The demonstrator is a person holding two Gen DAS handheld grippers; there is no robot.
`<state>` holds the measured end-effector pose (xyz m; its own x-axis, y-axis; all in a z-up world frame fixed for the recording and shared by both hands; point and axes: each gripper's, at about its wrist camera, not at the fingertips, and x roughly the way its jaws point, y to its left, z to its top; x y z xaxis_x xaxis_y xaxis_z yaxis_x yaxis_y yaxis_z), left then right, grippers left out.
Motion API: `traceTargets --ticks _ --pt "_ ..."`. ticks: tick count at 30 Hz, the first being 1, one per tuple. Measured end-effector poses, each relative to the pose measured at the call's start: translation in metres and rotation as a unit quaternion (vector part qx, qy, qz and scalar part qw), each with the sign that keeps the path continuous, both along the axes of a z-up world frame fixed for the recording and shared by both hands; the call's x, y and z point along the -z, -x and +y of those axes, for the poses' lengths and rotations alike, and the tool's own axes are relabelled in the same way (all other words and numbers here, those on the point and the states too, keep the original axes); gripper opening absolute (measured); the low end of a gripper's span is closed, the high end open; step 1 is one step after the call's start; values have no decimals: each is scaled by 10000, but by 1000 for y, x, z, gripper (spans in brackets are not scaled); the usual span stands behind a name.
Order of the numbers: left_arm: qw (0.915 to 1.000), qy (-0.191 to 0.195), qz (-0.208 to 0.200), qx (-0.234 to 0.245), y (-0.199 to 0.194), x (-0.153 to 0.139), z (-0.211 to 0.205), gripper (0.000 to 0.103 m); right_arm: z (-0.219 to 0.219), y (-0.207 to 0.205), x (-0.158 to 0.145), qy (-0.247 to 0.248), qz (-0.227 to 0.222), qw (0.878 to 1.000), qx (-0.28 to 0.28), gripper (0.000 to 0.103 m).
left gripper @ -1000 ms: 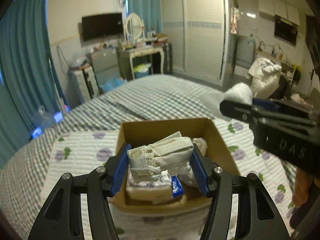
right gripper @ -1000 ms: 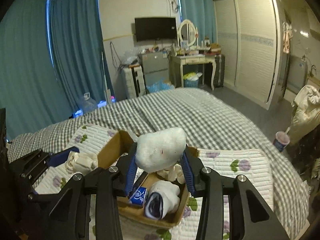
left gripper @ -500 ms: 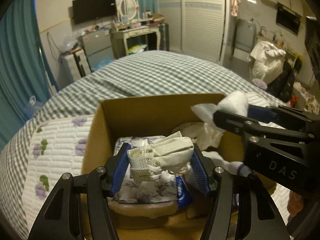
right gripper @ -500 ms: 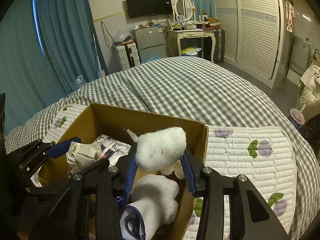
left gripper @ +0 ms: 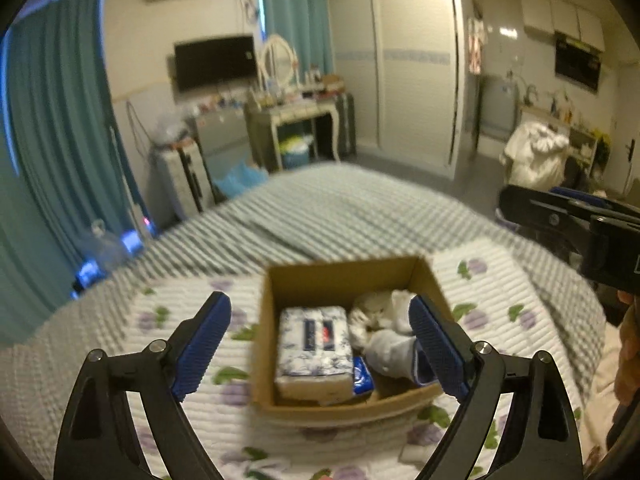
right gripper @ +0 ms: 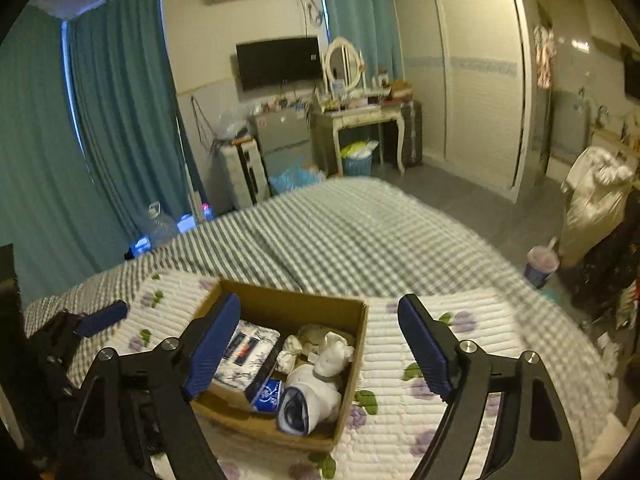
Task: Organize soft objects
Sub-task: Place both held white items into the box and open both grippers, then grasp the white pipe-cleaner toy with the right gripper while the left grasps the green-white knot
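1. While both grippers are held above the bed [left gripper: 340, 216], the cardboard box [left gripper: 344, 280] is seen resting on the white quilted mat [left gripper: 180, 308] printed with purple and green motifs.
2. The left gripper [left gripper: 320, 348] is spread wide with nothing held between its blue-padded fingers [left gripper: 202, 348]; in the left wrist view the box is framed between them, well below and apart from the pads.
3. The right gripper [right gripper: 320, 348] is likewise spread wide and empty; in the right wrist view its left finger [right gripper: 212, 346] overlaps the near-left part of the box, while the other finger is seen over the mat beside the box.
4. A blue-and-white patterned tissue pack [left gripper: 312, 346] is laid in the left half of the box.
5. Crumpled white soft items [right gripper: 320, 340] are piled in the right half of the box, towards its far side.
6. A white sock with a dark blue cuff [right gripper: 308, 400] is lodged at the near right corner, just beside a small blue-and-white packet [right gripper: 266, 394].
7. No soft item is touched by any finger.
8. Part of the right gripper is visible at the right edge of the left wrist view, and part of the left gripper at the lower left of the right wrist view.
9. Teal curtains [right gripper: 120, 120], a wall television [right gripper: 278, 62] and a white wardrobe [right gripper: 472, 76] are seen beyond the bed.
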<state>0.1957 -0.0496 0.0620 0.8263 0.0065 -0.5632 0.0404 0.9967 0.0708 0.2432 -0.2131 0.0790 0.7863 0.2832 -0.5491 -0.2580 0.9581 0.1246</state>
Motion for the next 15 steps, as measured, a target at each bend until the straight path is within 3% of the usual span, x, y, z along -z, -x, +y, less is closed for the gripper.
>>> traceTargets --ticks 2,8,11,15 --pt "9996 -29 -273 -59 28 -23 7 103 -4 25 -23 12 -154 9999 29 84" --pt "9986 -99 -524 -73 80 -53 29 103 0 95 -63 232 -377 9990 -34 97" --pt "9984 -158 -524 -113 98 -52 39 103 4 119 -62 299 -320 9990 -91 98" --pt "9984 -360 -410 -120 110 -24 49 103 7 141 -43 255 -210 9994 -120 98"
